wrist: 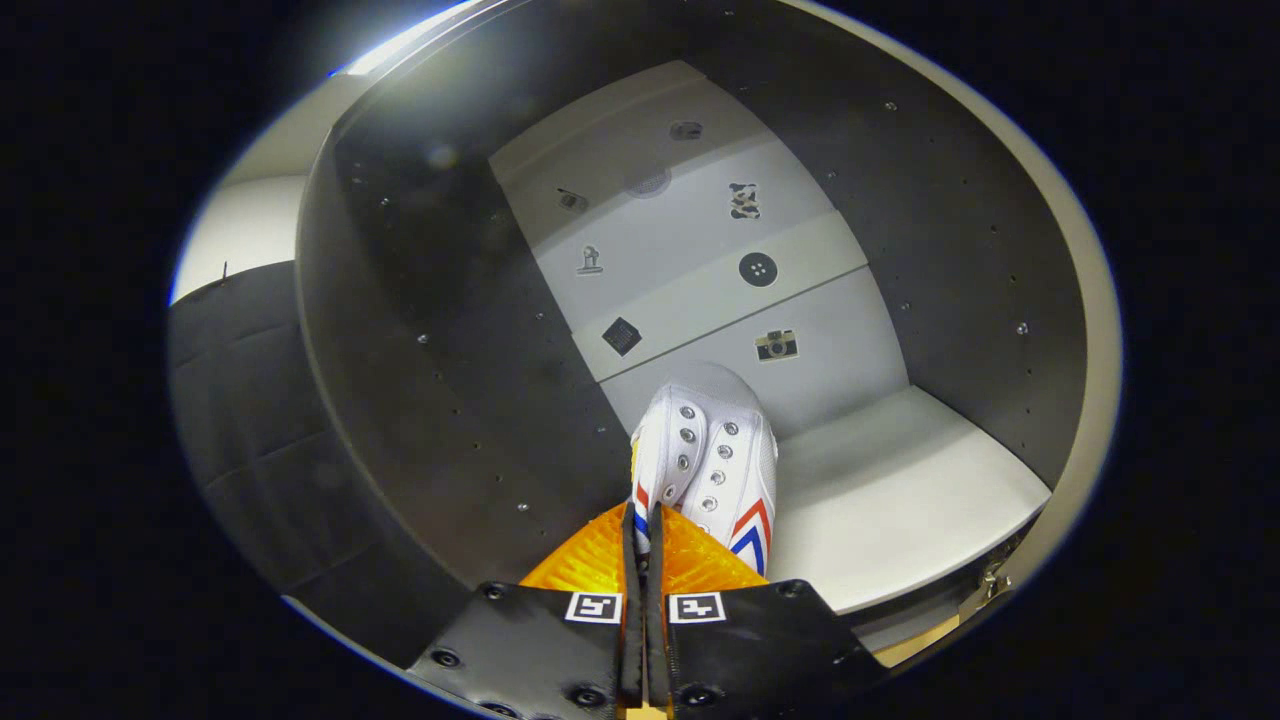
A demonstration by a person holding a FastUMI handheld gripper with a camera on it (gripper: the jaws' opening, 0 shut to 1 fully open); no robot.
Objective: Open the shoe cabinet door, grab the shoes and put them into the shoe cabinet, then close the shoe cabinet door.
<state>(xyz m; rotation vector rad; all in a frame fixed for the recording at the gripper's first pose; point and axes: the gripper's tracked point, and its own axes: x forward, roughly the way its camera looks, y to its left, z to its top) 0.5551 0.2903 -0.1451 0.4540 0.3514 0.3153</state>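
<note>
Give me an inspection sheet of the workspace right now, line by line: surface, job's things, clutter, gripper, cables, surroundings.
Surface: pale cabinet shelf, bare beside the shoe.
Job's things: white shoe with red and blue stripes, toe pointing into the shoe cabinet, over the shelf near the dark left wall; cabinet stands open.
Clutter: nothing seen.
Gripper: gripper with its fingers nearly together, pinching the shoe's rear edge between them.
Cables: nothing seen.
Surroundings: small picture stickers on the pale back panels; rows of peg holes in both dark side walls; a metal hinge at the lower right edge.
</note>
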